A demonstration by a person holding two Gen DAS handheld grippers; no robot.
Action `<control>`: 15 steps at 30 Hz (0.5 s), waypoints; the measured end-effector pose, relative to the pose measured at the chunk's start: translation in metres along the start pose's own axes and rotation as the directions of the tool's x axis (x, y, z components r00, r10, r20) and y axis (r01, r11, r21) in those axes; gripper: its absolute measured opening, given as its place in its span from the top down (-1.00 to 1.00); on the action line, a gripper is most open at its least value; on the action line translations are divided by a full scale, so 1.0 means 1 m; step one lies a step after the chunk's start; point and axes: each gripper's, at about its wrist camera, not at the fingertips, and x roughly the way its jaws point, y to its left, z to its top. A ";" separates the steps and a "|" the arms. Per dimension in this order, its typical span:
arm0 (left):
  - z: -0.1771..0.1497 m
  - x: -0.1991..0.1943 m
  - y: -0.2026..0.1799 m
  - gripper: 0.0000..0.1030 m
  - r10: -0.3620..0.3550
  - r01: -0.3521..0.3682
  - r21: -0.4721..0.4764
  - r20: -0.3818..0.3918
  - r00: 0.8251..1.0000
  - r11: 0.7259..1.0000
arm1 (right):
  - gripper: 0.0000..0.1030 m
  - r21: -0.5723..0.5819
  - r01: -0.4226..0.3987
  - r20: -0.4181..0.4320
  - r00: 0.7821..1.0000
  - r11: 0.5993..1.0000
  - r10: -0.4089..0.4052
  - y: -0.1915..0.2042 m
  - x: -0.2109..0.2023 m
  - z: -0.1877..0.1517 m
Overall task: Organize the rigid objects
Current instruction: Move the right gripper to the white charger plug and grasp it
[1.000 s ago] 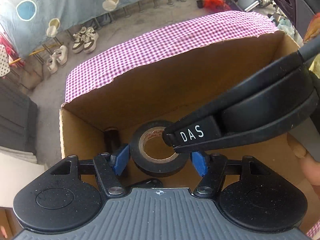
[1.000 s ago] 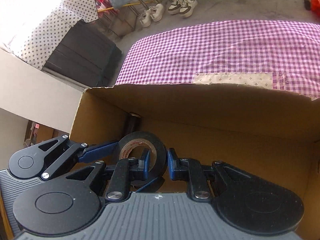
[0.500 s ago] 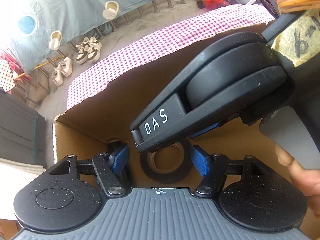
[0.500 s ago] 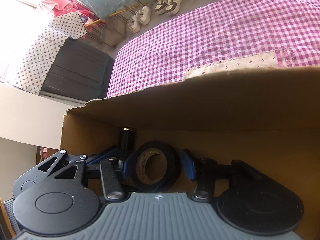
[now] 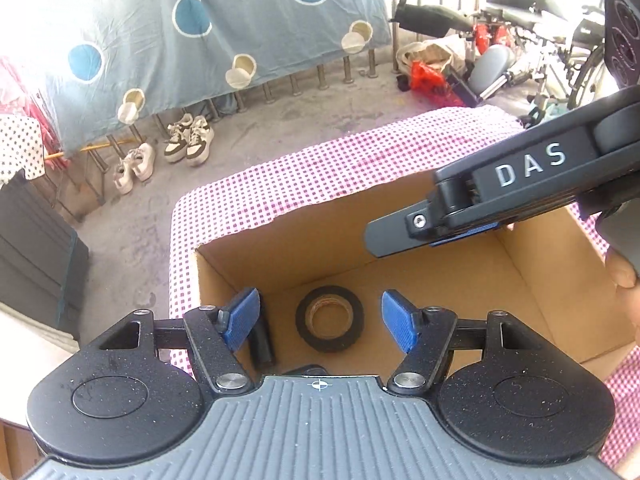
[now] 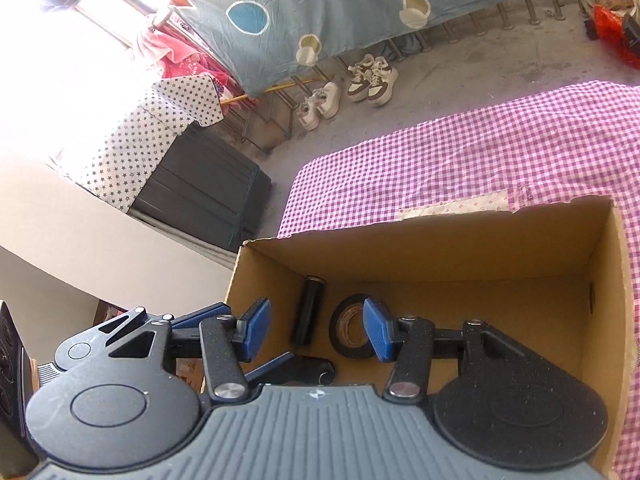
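Two grippers hang above an open cardboard box (image 5: 532,280). The left gripper (image 5: 320,320) has its blue pads apart with nothing between them. The right gripper (image 6: 316,330) has just been opening its jaws, and they too stand apart and empty. Below both, on the box floor, lies a roll of black tape (image 5: 330,323), flat. Just left of it lies a black cylinder (image 6: 308,310). The box sits on a purple checked cloth (image 6: 460,160).
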 end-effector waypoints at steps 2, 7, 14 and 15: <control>-0.005 -0.024 0.001 -0.33 -0.013 0.013 -0.014 0.046 0.999 1.000 | -0.05 -0.030 -0.010 0.047 0.999 1.000 0.011 0.007 -0.035 -0.014; -0.029 -0.068 0.005 -0.34 -0.068 0.079 -0.064 0.152 0.986 0.995 | -0.13 -0.097 -0.050 0.150 0.987 0.994 0.064 0.021 -0.113 -0.061; -0.083 -0.089 -0.023 -0.36 -0.178 0.201 -0.082 0.227 0.957 0.976 | -0.13 -0.137 -0.011 0.214 0.976 0.990 0.041 0.020 -0.159 -0.139; -0.094 -0.090 -0.030 -0.36 -0.191 0.214 -0.076 0.234 0.953 0.974 | -0.13 -0.134 0.002 0.217 0.976 0.991 0.028 0.018 -0.159 -0.148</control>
